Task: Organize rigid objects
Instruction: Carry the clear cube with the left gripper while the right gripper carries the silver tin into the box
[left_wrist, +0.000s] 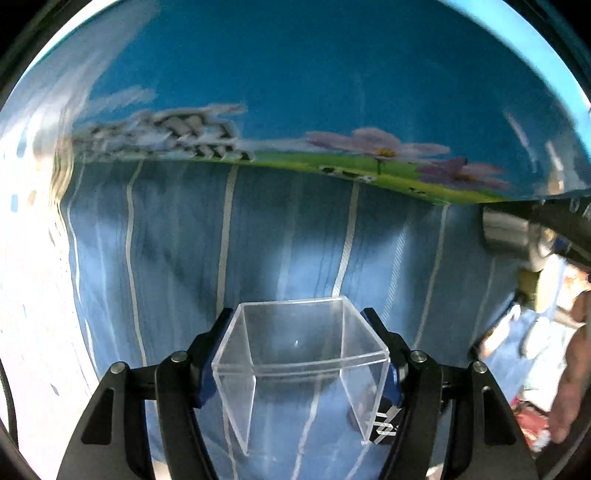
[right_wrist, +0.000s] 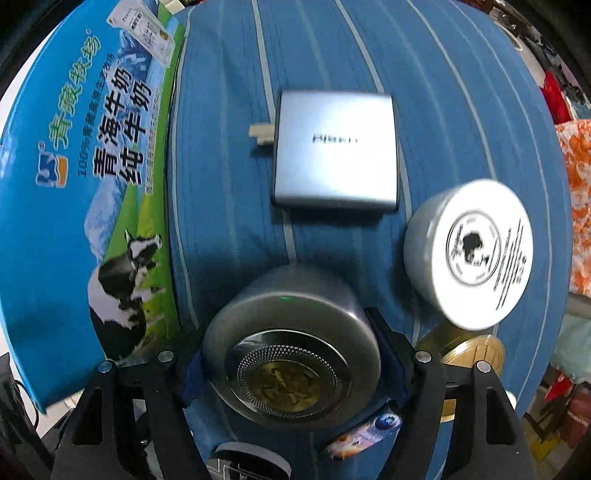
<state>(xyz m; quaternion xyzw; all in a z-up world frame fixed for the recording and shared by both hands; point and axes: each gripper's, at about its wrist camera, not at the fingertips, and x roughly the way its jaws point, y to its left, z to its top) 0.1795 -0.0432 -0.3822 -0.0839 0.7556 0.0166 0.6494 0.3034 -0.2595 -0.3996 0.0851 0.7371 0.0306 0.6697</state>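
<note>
Clamped in the right gripper (right_wrist: 295, 354), a round metal tin (right_wrist: 291, 347) hangs over the striped blue cloth (right_wrist: 229, 206). Beyond the tin lies a grey charger (right_wrist: 336, 155); right of it, a white tin (right_wrist: 472, 251). Left gripper (left_wrist: 301, 354) pinches a clear box (left_wrist: 299, 354).

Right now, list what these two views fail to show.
- Left wrist view: milk carton print is motion-blurred, unreadable.
- Left wrist view: grey object at the right is cut off by the dark arm.
- Right wrist view: gold disc is partly hidden by the white tin and the jaws.
</note>
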